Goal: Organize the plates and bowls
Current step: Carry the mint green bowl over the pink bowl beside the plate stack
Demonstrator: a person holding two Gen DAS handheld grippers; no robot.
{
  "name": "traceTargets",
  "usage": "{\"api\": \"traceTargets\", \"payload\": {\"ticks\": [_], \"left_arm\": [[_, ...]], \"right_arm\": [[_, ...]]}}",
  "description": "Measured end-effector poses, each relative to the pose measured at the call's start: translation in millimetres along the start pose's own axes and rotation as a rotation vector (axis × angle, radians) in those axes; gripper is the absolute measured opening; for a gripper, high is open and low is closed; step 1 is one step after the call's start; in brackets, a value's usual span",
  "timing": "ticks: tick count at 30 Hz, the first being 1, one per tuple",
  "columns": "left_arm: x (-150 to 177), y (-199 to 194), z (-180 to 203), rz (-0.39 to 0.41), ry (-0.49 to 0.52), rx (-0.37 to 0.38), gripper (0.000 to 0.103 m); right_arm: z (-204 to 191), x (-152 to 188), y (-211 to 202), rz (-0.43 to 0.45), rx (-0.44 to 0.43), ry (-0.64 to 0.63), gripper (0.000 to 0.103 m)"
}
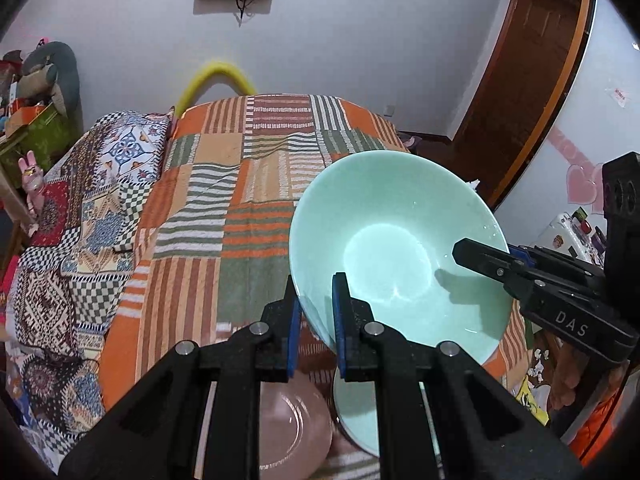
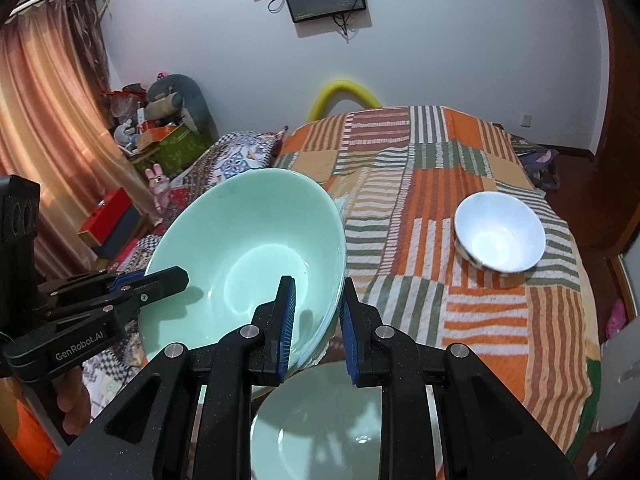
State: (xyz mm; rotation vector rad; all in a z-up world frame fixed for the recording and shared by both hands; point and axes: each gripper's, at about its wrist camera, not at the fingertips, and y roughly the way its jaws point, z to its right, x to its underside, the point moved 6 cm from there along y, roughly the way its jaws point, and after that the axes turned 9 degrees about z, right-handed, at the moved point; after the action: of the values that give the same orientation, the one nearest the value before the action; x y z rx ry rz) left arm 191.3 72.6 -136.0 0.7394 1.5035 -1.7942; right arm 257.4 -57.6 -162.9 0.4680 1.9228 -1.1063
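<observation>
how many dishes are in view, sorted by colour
Green: 2, the large green bowl held up by both grippers, and a green dish below it, bowl or plate unclear
White: 1, the white bowl on the striped blanket
Pink: 1, the pink plate
Total: 4
</observation>
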Motion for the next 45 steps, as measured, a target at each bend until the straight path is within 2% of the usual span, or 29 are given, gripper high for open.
{"api": "traceTargets", "payload": {"ticks": [13, 23, 34, 45], "left_arm": [[37.0, -43.7, -27.9, 0.008, -0.047, -0.059, 0.013], [70.0, -60.6, -63.2, -0.014, -0.101, -0.120, 0.013], [105.1, -56.4, -94.8, -0.069, -0.178, -0.146, 0.013], [137.5, -33.4, -108.4, -0.145, -0.211, -0.159, 0.013]], "right_arm": [[-44.0, 30.3, -12.0, -0.016, -0.074, -0.027, 0.020], [-80.3, 51.7, 3.1, -0.067, -0.134, -0.052, 0.020], [-104.8, 78.5, 25.8, -0.144, -0.161, -0.071, 0.020], [-107.9, 104.7, 44.9, -0.222, -0.143, -0.072, 0.020]]}}
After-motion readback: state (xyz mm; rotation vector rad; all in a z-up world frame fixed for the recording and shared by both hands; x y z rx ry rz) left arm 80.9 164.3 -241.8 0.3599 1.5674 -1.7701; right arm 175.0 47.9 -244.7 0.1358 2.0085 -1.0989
